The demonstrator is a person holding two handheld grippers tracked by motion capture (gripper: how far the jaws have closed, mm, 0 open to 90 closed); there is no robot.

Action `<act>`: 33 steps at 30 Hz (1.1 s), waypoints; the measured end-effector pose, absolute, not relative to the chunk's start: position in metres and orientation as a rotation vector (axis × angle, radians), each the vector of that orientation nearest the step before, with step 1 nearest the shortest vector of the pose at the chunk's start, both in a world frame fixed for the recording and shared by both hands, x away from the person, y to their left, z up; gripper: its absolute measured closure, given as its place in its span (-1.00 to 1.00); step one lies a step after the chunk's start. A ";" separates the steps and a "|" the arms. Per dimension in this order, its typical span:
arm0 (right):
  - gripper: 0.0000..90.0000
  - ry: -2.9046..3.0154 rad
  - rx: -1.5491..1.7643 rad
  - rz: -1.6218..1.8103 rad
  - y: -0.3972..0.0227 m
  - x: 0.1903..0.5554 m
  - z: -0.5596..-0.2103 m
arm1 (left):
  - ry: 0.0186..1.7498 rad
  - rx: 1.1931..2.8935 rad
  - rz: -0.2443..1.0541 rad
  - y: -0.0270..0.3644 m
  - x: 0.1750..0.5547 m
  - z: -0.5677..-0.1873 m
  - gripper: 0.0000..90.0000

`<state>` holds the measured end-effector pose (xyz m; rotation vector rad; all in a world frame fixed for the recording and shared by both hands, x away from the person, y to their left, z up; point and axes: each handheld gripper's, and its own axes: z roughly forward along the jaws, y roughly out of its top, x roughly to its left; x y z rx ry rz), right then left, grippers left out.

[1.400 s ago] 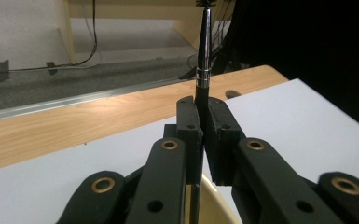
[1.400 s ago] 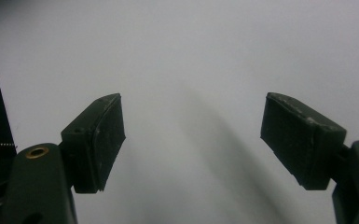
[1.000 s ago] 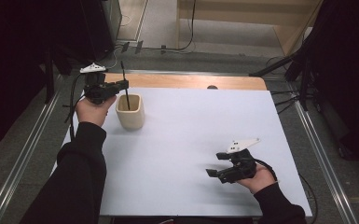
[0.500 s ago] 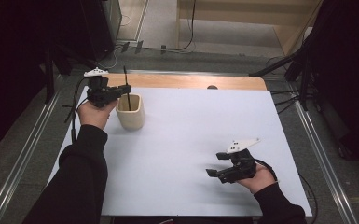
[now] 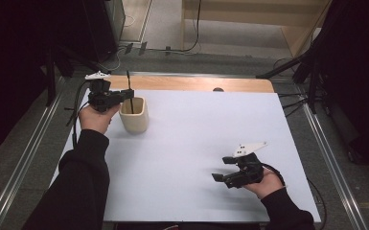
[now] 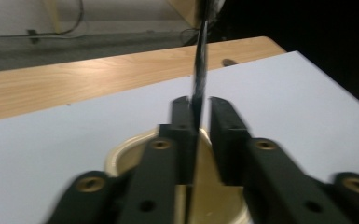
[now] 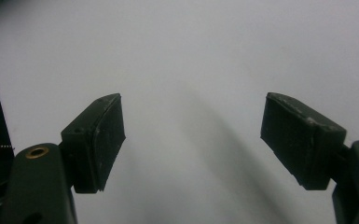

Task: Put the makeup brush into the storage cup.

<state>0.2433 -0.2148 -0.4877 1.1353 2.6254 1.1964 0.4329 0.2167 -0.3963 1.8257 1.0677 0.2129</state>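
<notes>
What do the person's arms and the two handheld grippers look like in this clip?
Both arms wear long black sleeves. The left gripper and right gripper are black, with two blocky flat-padded jaws and brass-coloured screw inserts. Each carries a pale three-cornered plate on top, and a dark cable trails from the left one.

Stick (image 5: 130,93) in cup (image 5: 134,120) (table's (image 5: 196,134) far-left corner).

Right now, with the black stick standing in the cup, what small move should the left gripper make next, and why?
Probably open a little wider, then lift clear. The left gripper has just been opening; the black stick touches one pad, with a gap at the other, and its lower end is already inside the beige cup.
</notes>
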 end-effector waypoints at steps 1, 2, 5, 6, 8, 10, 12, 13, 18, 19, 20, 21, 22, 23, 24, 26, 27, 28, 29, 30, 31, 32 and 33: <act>-0.49 2.623 1.138 1.197 -0.215 0.243 -0.488 | 1.076 1.819 0.196 0.217 0.433 -0.396 0.44; -0.49 2.624 1.137 1.198 -0.215 0.243 -0.488 | 1.083 1.825 0.204 0.217 0.433 -0.395 0.21; -0.49 2.623 1.137 1.198 -0.215 0.243 -0.488 | 1.083 1.839 0.223 0.218 0.430 -0.392 -0.01; -0.49 2.624 1.136 1.198 -0.215 0.243 -0.488 | 1.077 1.837 0.209 0.219 0.429 -0.391 -0.05; -0.49 2.624 1.137 1.198 -0.215 0.243 -0.488 | 1.082 1.841 0.191 0.220 0.428 -0.390 -0.13; -0.49 2.624 1.138 1.197 -0.215 0.243 -0.488 | 1.071 1.851 0.183 0.220 0.427 -0.388 -0.15; -0.49 2.624 1.136 1.198 -0.215 0.243 -0.488 | 1.070 1.869 0.185 0.220 0.424 -0.387 -0.16; -0.49 2.623 1.134 1.199 -0.215 0.243 -0.488 | 1.070 1.875 0.174 0.220 0.423 -0.386 -0.16; -0.49 2.622 1.136 1.198 -0.215 0.243 -0.488 | 1.069 1.904 0.135 0.220 0.419 -0.383 -0.19; -0.49 2.623 1.136 1.198 -0.215 0.243 -0.488 | 1.067 1.904 0.123 0.220 0.418 -0.382 -0.21; -0.49 2.623 1.138 1.198 -0.215 0.243 -0.488 | 1.063 1.903 0.113 0.221 0.417 -0.382 -0.22; -0.49 2.623 1.136 1.197 -0.215 0.243 -0.488 | 1.051 1.904 0.092 0.221 0.417 -0.382 -0.24; -0.49 2.623 1.136 1.197 -0.215 0.243 -0.488 | 1.043 1.909 0.059 0.221 0.416 -0.383 -0.27; -0.49 2.623 1.137 1.196 -0.215 0.243 -0.488 | 1.041 1.912 0.059 0.221 0.416 -0.382 -0.27; -0.49 2.623 1.137 1.198 -0.215 0.243 -0.488 | 1.033 1.917 0.070 0.221 0.414 -0.382 -0.27; -0.49 2.623 1.137 1.197 -0.215 0.243 -0.488 | 1.027 1.916 0.055 0.222 0.413 -0.381 -0.28; -0.49 2.622 1.137 1.197 -0.215 0.243 -0.488 | 1.021 1.922 0.040 0.222 0.412 -0.380 -0.30; -0.49 2.622 1.138 1.197 -0.215 0.243 -0.488 | 1.019 1.928 0.031 0.222 0.411 -0.380 -0.32; -0.49 2.622 1.138 1.197 -0.215 0.243 -0.488 | 1.018 1.934 0.027 0.222 0.410 -0.380 -0.32; -0.49 2.622 1.138 1.197 -0.215 0.243 -0.488 | 1.010 1.939 0.025 0.222 0.409 -0.380 -0.33; -0.49 2.623 1.136 1.197 -0.215 0.243 -0.488 | 1.002 1.950 0.020 0.222 0.407 -0.380 -0.33; -0.49 2.623 1.138 1.197 -0.215 0.243 -0.488 | 0.998 1.955 0.021 0.221 0.406 -0.380 -0.33; -0.49 2.622 1.137 1.197 -0.215 0.243 -0.488 | 0.991 1.960 0.017 0.221 0.403 -0.380 -0.33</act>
